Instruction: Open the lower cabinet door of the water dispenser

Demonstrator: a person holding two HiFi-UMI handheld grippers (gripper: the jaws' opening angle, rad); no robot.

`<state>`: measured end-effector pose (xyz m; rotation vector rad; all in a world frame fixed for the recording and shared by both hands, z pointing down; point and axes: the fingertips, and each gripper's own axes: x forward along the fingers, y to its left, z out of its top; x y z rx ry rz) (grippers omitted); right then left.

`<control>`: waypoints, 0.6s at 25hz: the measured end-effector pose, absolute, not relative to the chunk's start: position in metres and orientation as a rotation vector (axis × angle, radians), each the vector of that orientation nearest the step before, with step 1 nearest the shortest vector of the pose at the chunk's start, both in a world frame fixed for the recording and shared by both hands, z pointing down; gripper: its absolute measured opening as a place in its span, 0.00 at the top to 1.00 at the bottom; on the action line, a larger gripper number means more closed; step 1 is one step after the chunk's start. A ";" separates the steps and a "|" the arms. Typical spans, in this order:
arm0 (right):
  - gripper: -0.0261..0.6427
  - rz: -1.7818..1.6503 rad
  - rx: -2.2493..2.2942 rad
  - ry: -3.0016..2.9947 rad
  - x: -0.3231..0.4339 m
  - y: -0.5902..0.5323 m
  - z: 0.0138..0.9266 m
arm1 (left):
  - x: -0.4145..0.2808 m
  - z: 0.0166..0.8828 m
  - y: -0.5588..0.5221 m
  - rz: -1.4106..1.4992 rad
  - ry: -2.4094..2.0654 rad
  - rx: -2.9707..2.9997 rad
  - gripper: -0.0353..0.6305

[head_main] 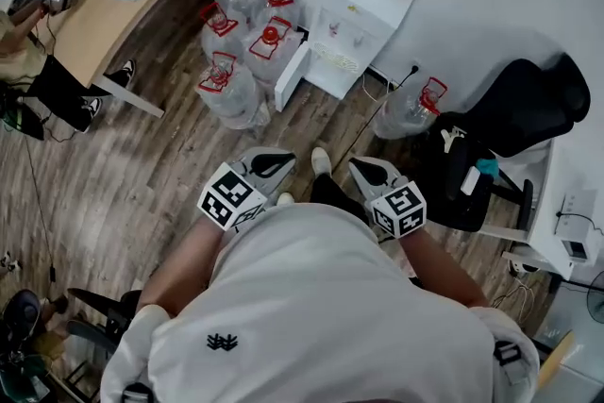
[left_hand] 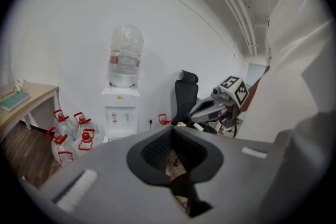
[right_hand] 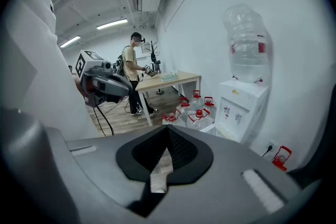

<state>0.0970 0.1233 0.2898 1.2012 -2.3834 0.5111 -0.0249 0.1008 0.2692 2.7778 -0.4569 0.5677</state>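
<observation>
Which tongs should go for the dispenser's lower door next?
Left, probably. The door already hangs open on the dispenser's left side, straight ahead of the left tongs; the right tongs sit farther across. Both are shut.

Bare floor (head_main: 189, 156) free before water dispenser (head_main: 354, 33), jug cluster (head_main: 241, 42) crowding its left, cabinet door (head_main: 293, 75) jutting out, lone jug (head_main: 412, 109) and chair (head_main: 528, 109) right.
</observation>
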 end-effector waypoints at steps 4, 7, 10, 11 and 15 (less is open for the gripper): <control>0.96 0.494 1.221 -2.394 0.097 0.132 0.277 | -0.029 0.267 0.110 0.555 -0.464 2.767 0.86; 0.96 0.467 1.217 -2.398 0.097 0.138 0.269 | -0.033 0.265 0.117 0.547 -0.465 2.760 0.86; 0.96 0.449 1.230 -2.395 0.099 0.139 0.261 | -0.034 0.263 0.119 0.550 -0.458 2.757 0.86; 0.96 0.443 1.234 -2.395 0.099 0.140 0.259 | -0.034 0.263 0.120 0.552 -0.454 2.757 0.86; 0.96 0.427 1.238 -2.395 0.098 0.146 0.257 | -0.033 0.264 0.124 0.556 -0.440 2.759 0.86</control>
